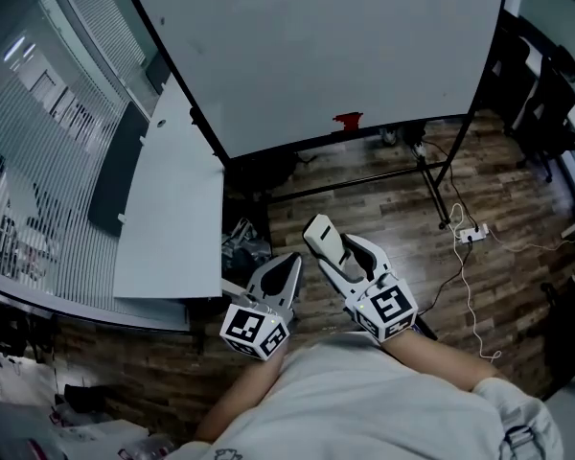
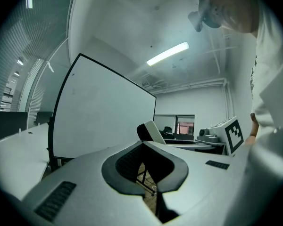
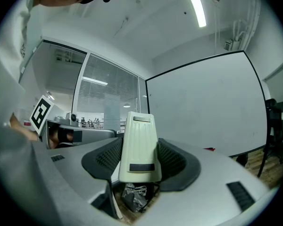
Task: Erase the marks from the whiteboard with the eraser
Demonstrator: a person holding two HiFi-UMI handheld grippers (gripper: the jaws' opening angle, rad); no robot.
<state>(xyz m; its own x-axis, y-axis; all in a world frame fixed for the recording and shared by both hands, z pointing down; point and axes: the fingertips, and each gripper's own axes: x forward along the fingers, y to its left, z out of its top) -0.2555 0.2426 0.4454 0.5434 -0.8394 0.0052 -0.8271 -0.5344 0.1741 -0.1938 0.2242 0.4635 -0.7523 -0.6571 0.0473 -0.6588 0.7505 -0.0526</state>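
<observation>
The cream ribbed plastic eraser [image 1: 324,241] [image 3: 137,147] is clamped upright between the jaws of the right gripper [image 1: 355,257] [image 3: 139,160]. Its narrow end sticks out past the dark pads toward the board. It is held low in front of the person's body, well apart from the large white black-framed whiteboard [image 1: 326,46] [image 3: 207,107] on the far side. A small red patch [image 1: 347,120] sits at the middle of the board's lower edge; whether it is a drawn mark cannot be told. The rest of the board's surface looks plain.

Just left of the right gripper, the left gripper [image 1: 289,263] [image 2: 144,164] has its jaws closed together with nothing between them.

The board stands on a black metal frame [image 1: 431,175] over a brown wood-plank floor [image 1: 383,209]. A long white table [image 1: 172,209] runs along the left. A white power strip [image 1: 470,233] lies on the floor at the right, and black office chairs [image 1: 546,103] stand at the far right.
</observation>
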